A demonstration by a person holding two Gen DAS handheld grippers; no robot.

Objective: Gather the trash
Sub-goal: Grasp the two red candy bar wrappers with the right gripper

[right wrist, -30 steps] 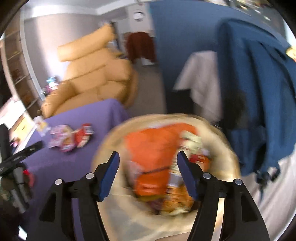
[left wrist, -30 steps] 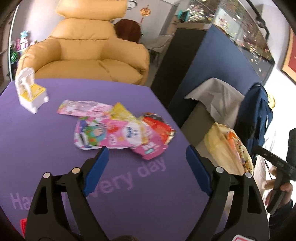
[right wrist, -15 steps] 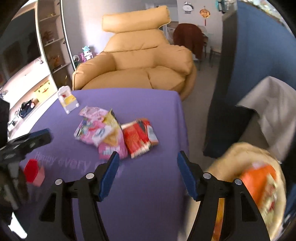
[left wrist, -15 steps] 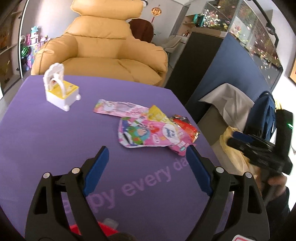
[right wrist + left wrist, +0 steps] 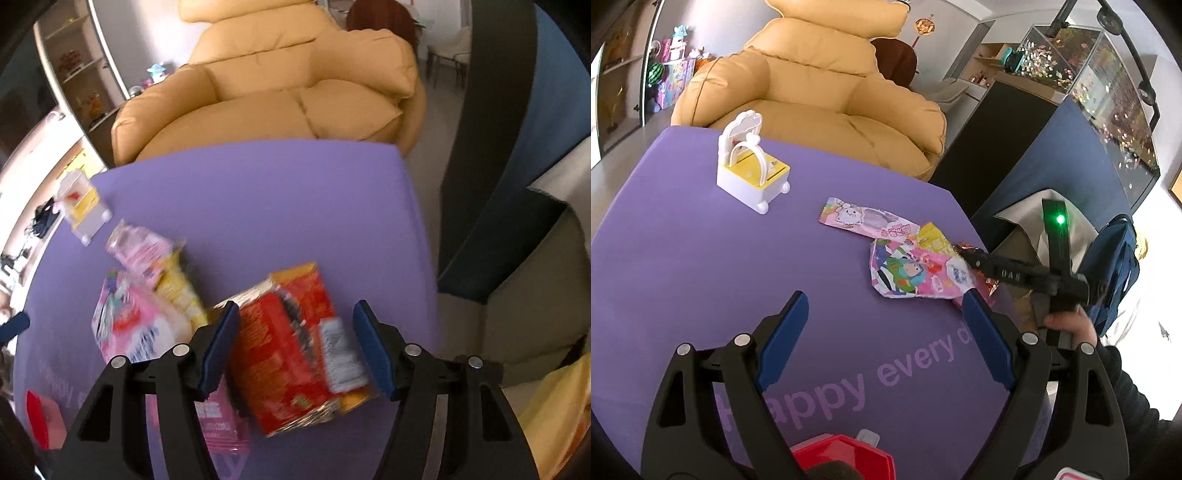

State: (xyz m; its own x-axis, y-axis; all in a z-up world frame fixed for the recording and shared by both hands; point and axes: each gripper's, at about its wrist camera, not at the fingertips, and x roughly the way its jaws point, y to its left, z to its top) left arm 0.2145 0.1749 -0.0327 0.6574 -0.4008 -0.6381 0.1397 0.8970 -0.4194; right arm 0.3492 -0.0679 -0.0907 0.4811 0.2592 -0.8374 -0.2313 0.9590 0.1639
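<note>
Red foil snack wrapper [image 5: 295, 347], crumpled.

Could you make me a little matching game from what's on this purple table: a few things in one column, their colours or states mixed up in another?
Things:
1. toy box
2. snack wrapper
3. left gripper
4. armchair

Descriptions:
A. tan
B. red, between open blue pads
C. white and yellow
D. open, holding nothing

Pairs: 1-C, 2-B, 3-D, 4-A
</note>
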